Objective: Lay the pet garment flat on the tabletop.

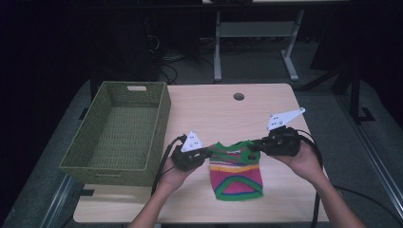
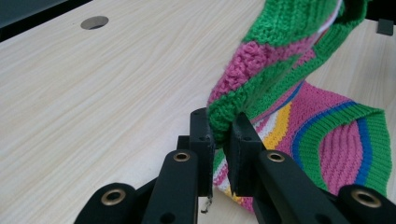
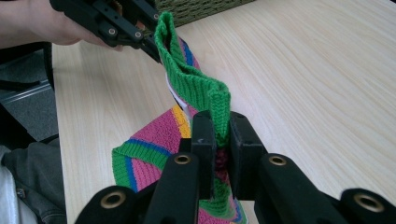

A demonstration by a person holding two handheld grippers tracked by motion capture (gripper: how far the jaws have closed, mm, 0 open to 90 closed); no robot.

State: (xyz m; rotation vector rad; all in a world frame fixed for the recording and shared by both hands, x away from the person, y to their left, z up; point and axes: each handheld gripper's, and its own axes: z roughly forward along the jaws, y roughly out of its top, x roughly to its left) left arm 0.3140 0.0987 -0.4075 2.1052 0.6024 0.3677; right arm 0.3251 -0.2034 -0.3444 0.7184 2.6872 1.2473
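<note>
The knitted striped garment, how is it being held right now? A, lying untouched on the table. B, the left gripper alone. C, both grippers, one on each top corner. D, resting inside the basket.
C: the left gripper and the right gripper each clamp a top corner of the knitted striped garment, its lower part on the table.

My table (image 1: 214, 114) has a pale wood-grain top with a round cable hole (image 1: 238, 96) near its far edge. A woven green basket (image 1: 164, 118) stands on its left part and overhangs the left edge. The lower hem of the striped knitted sweater (image 1: 236, 183) lies on the near middle.
</note>
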